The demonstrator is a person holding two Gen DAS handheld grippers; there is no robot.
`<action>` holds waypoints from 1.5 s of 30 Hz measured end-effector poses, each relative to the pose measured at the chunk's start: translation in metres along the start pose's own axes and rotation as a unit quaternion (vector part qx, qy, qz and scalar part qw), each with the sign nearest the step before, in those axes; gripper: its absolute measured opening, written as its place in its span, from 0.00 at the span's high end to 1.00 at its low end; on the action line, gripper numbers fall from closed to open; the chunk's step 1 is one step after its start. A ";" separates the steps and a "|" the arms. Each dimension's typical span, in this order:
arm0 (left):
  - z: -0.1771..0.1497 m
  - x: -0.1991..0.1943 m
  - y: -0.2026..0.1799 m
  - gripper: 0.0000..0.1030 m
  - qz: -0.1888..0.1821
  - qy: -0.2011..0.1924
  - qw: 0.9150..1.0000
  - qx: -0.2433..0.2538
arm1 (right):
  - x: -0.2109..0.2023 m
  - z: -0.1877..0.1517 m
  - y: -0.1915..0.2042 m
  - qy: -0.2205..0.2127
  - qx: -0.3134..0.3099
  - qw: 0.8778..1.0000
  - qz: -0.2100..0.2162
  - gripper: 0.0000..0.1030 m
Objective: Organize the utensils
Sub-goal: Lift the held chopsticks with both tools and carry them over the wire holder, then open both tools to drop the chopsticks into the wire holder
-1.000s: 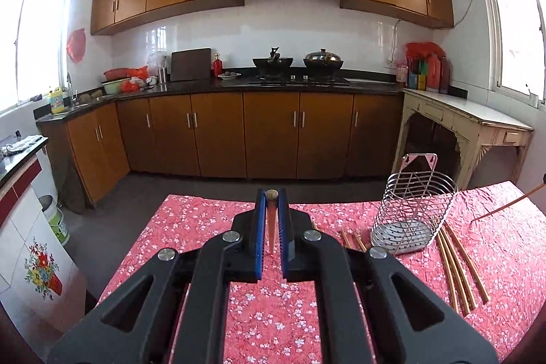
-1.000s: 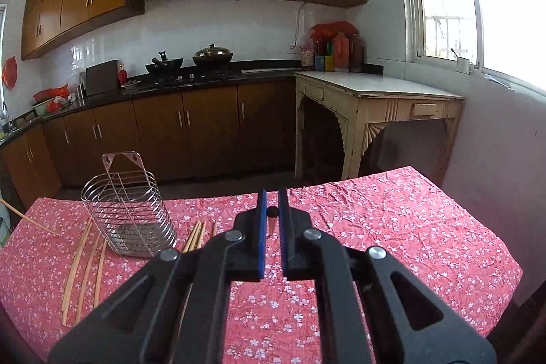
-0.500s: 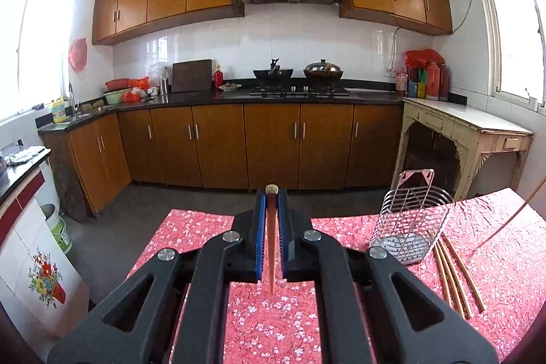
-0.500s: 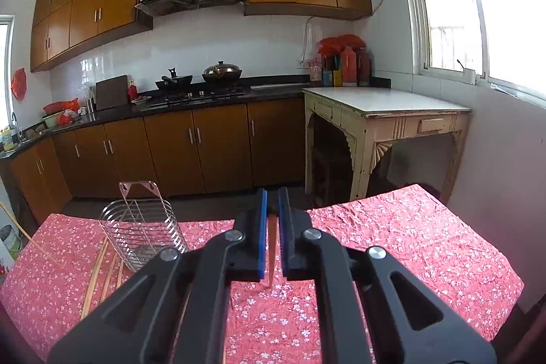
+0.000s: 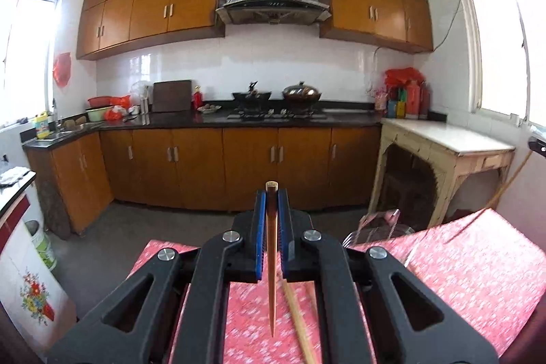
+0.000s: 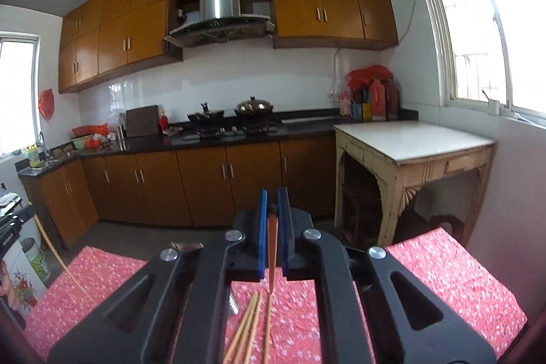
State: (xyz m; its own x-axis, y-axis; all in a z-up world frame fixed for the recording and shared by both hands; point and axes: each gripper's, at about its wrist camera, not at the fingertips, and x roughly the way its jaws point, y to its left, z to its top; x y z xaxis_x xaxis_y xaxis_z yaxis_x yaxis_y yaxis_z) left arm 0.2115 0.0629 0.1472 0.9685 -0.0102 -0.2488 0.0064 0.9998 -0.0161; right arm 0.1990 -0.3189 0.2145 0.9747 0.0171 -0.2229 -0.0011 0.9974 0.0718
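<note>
I have one chopstick in each set of jaws. My left gripper (image 5: 272,203) is closed tight on a reddish-brown chopstick (image 5: 271,268) that runs back between the blue pads, its butt end poking out past the tips and its thin point hanging over the red flowered cloth of the bench (image 5: 477,265). My right gripper (image 6: 272,203) is likewise pinched shut on a second chopstick (image 6: 272,253), point toward me. Both pairs of jaws aim nearly level, out toward the kitchen cabinets, with the bench low in each view, so I judge this as the carry step: sticks picked up, not yet put away. The wire utensil basket (image 5: 378,229) is only partly seen in the left view, just beyond my left gripper's right side; in the right view I can hardly make it out behind the gripper body. More loose chopsticks (image 6: 249,326) lie on the cloth under my right jaws, and one lies under my left. Next I would need to bring each stick over the basket's open top, tip it point-down, and only then let the jaws part, one hand at a time so the sticks do not cross.
</note>
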 end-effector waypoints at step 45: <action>0.028 0.092 -0.049 0.56 -0.001 0.010 0.999 -0.031 | 0.136 -0.020 0.006 0.117 0.037 0.992 0.028 0.63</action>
State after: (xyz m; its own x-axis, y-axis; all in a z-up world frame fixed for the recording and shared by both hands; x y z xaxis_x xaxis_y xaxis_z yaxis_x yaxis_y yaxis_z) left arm 0.3075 0.0135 0.1520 0.9632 -0.0130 -0.2686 -0.0078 0.9970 -0.0764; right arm 0.3268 -0.3091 0.1652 0.8950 0.0965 -0.4355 -0.0289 0.9868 0.1593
